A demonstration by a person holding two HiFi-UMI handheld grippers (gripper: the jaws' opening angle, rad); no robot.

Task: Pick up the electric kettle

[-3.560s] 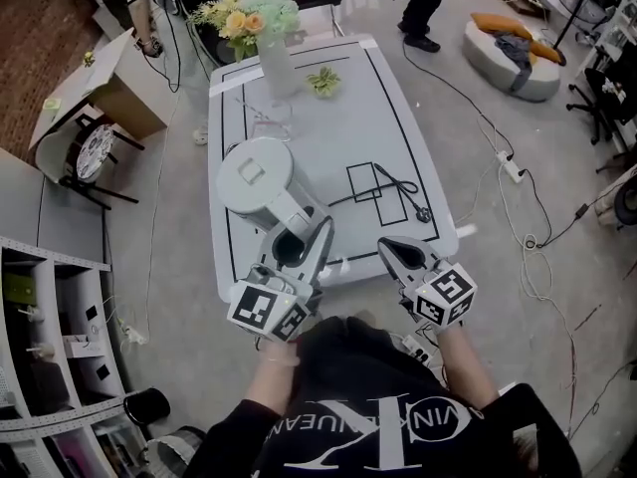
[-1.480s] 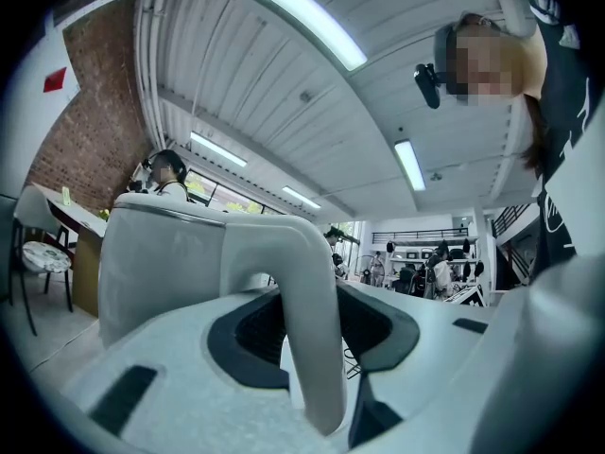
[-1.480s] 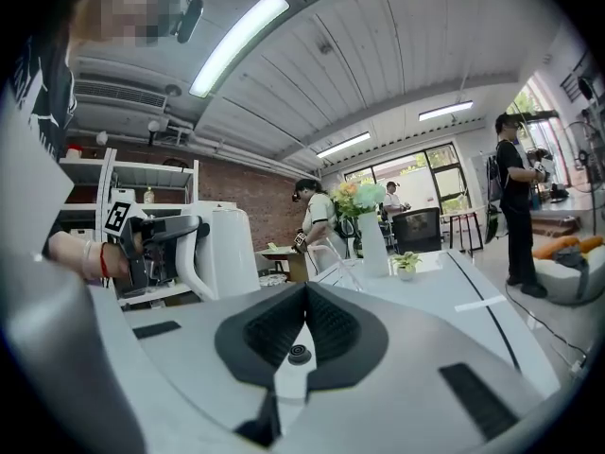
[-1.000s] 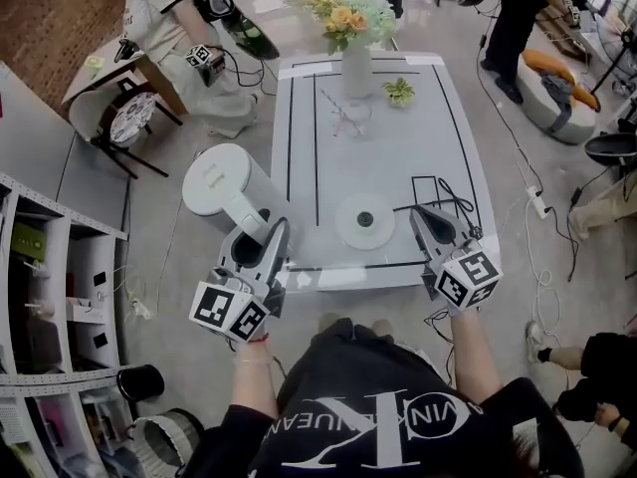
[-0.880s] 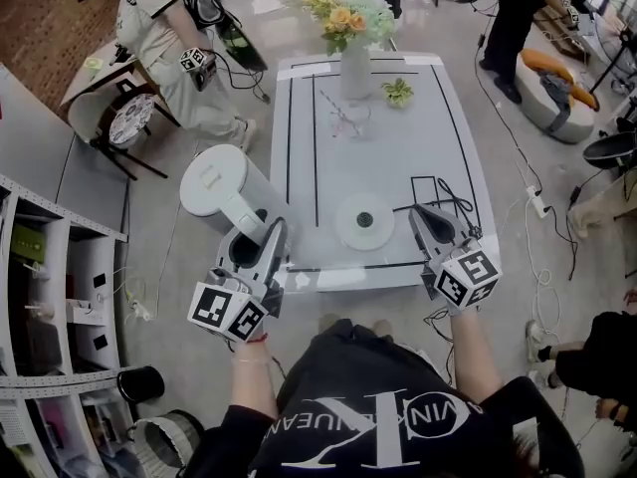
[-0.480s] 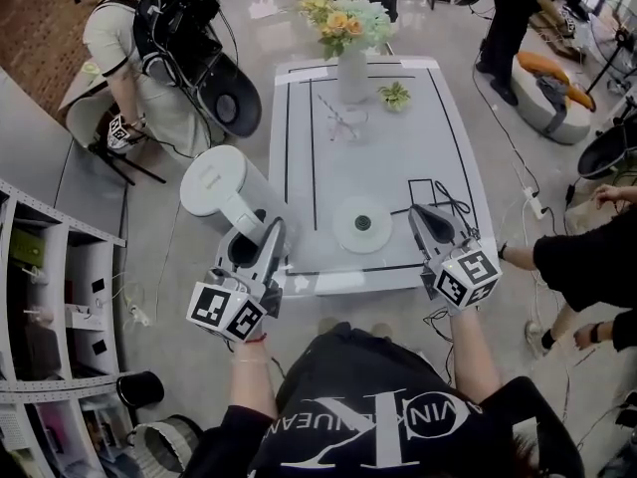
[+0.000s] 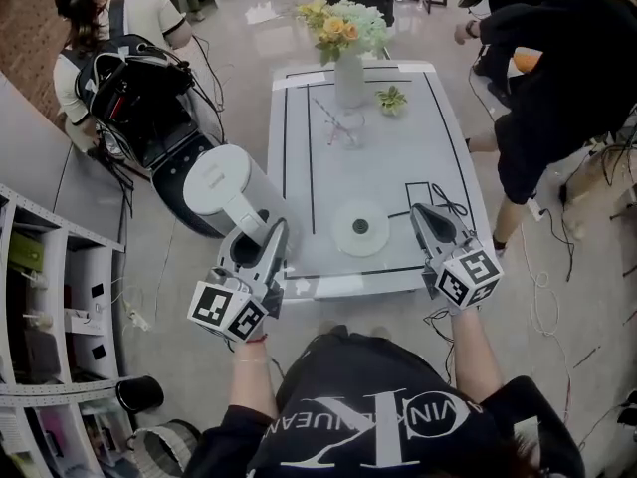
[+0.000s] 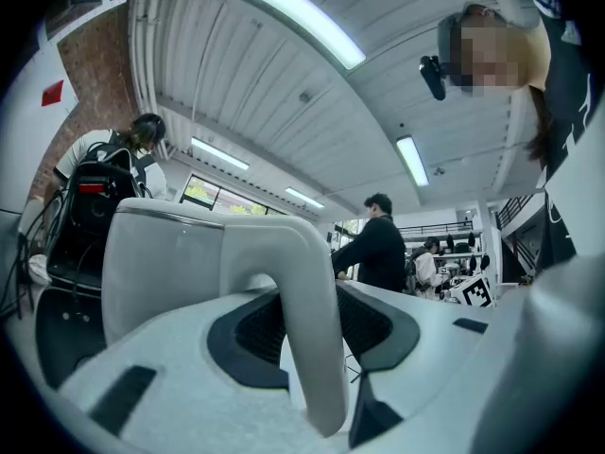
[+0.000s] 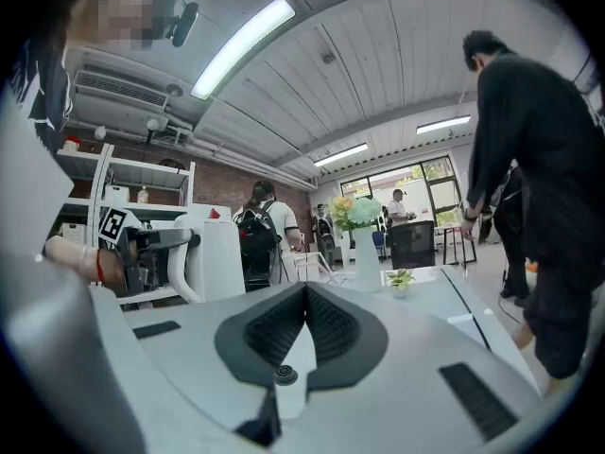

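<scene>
My left gripper [image 7: 264, 235] clamps the kettle [image 7: 227, 189] handle [image 8: 302, 320], holding it clear, left of its base [image 7: 360, 228]; my right gripper [image 7: 426, 217] idles, jaws together.

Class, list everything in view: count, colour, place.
table: 1, white, centre
electric kettle: 1, white, held up beside table's left edge
kettle base: 1, white, table front
vase of flowers: 1, white, table's far end
small plant: 1, green, right of vase
glass: 1, clear, before vase
shelving: 1, white, left
bystanders: 2, backpack wearer far left, black-clad one far right
left tongs: 1, grey, shut on kettle handle
right tongs: 1, grey, shut, empty, over table front
</scene>
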